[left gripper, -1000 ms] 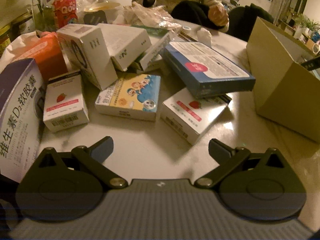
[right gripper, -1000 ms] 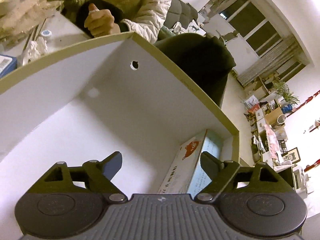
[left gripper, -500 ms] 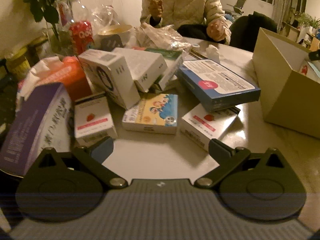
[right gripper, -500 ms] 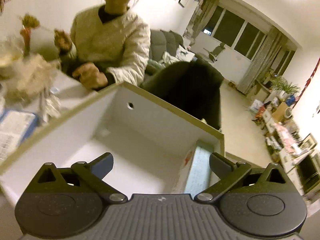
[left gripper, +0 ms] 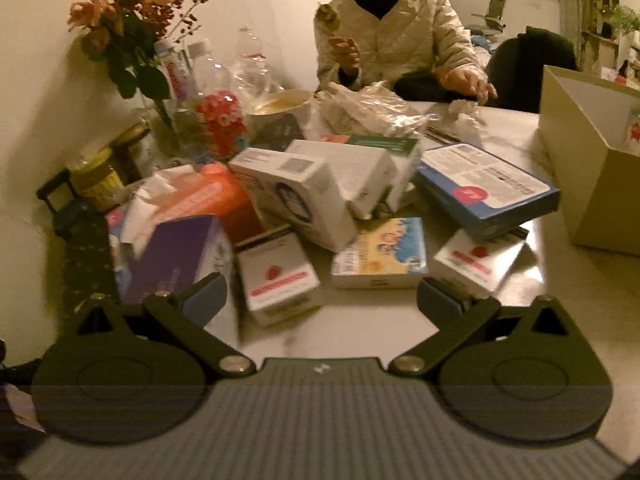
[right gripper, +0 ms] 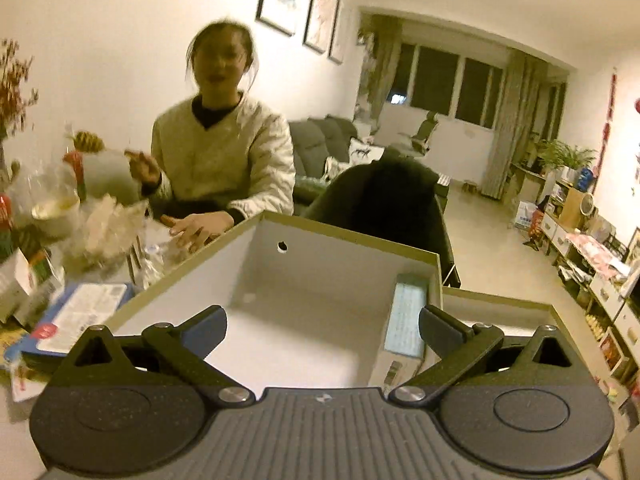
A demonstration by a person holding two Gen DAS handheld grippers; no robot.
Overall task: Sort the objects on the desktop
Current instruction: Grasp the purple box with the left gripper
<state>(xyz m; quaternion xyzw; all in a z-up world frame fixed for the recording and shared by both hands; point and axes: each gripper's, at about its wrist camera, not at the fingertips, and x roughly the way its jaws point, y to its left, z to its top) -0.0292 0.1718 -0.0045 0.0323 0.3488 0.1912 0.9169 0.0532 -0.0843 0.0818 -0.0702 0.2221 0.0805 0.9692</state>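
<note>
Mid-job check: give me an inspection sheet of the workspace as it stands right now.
Surface: pale table, crowded on the left side.
Job's things: loose boxes piled; strawberry box, cartoon box, blue flat box. Open carton holds one upright box.
Clutter: tissue pack, flower vase, bottles, plastic bags, bowl.
Grippers: left gripper open, empty, above the table; right gripper open, empty, over the carton.
Cables: nothing seen.
Surroundings: seated person across the table; living room behind.
</note>
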